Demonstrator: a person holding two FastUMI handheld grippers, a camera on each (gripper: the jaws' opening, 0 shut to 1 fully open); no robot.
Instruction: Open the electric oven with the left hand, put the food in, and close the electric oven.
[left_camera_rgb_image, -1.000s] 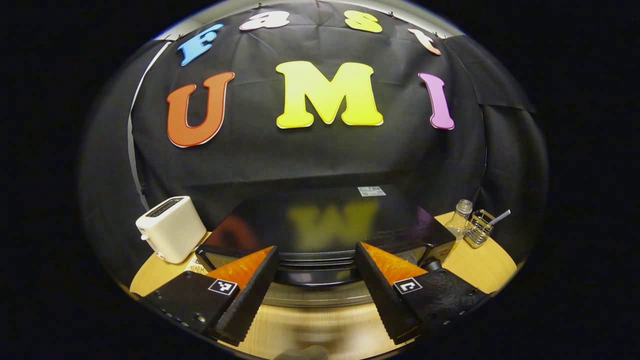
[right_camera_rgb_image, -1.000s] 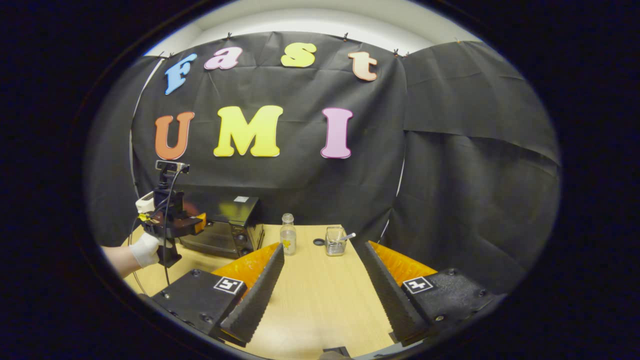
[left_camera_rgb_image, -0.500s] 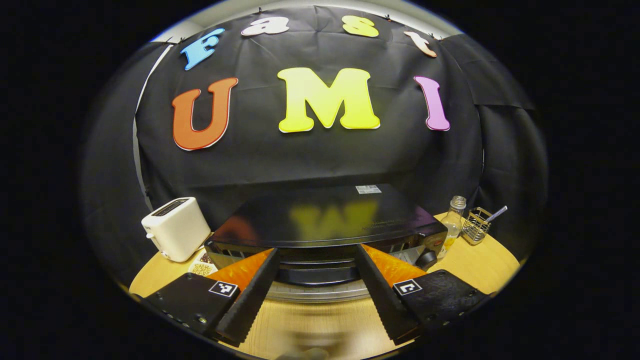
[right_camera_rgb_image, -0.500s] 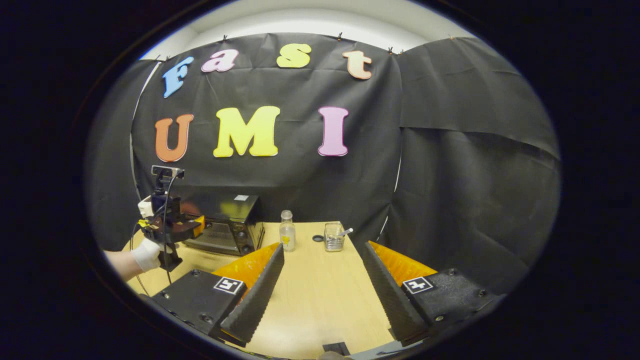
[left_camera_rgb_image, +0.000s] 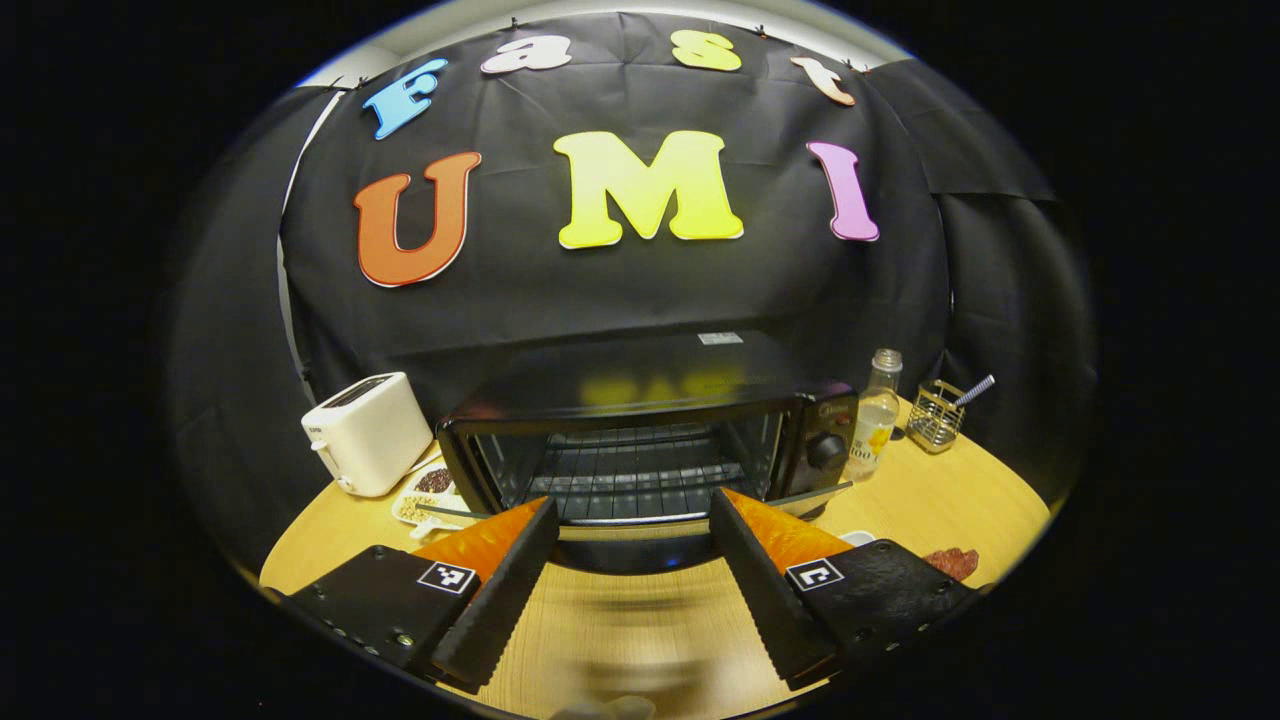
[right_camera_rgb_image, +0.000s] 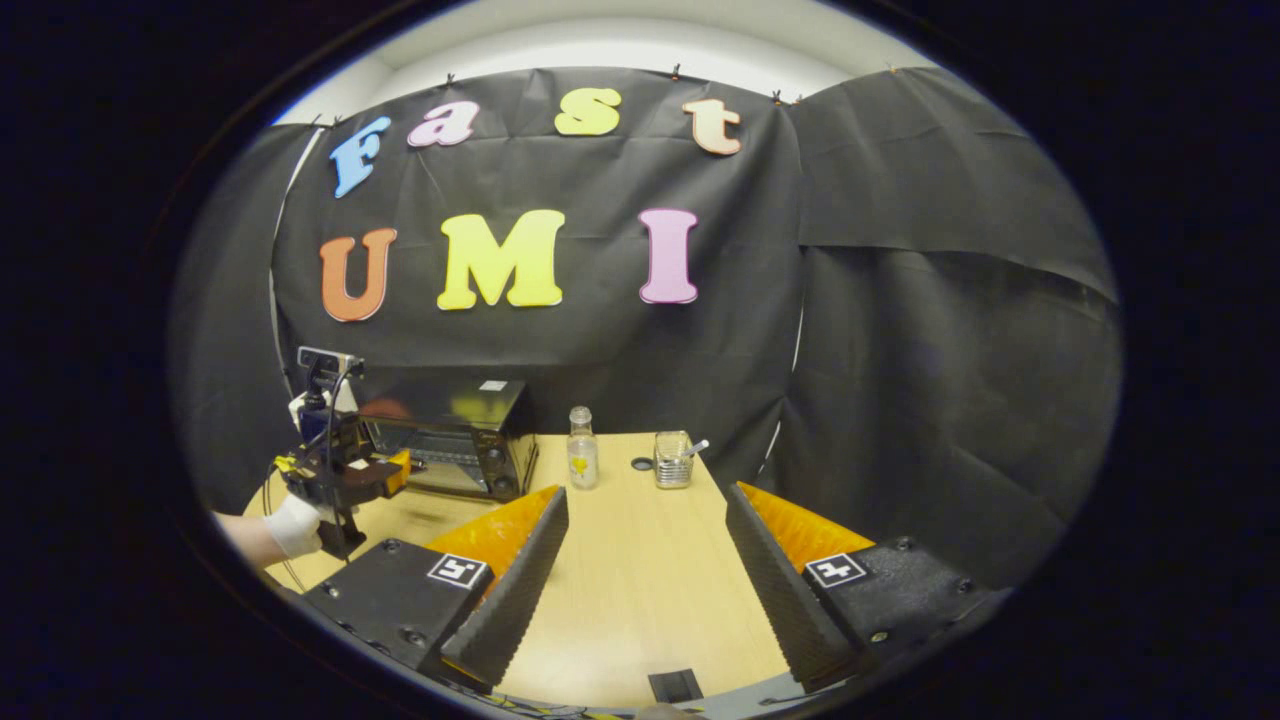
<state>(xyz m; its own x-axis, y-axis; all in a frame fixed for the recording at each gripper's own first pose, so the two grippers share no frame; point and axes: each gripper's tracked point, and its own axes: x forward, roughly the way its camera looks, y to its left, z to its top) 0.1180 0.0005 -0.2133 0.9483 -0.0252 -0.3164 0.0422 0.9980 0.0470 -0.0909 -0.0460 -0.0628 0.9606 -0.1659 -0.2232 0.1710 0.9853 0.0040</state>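
Electric oven (left_camera_rgb_image: 640, 440) sitting at 12 o'clock, long axis left-right, door (left_camera_rgb_image: 640, 535) hanging open toward left gripper (left_camera_rgb_image: 635, 560), whose fingers are spread around the door edge. Toaster (left_camera_rgb_image: 365, 435) at 10, bottle (left_camera_rgb_image: 878, 415) at 2. Right gripper (right_camera_rgb_image: 645, 560) gaping over table (right_camera_rgb_image: 640, 600).

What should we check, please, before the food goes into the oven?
1. Oven door down: ok, the cavity shows and the door lies flat in front.
2. Rack bare: ok, nothing on the bars that show.
3. Left gripper free: ok, open, the door edge lies between its fingers, no squeeze seen.
4. Right gripper ready: ok, open, holding nothing, over bare table.
5. Food located: cannot tell for sure, a reddish piece lies at the table's right edge, partly hidden.
6. Bottle apart from the door's path: ok, it stands beside the oven's right side.
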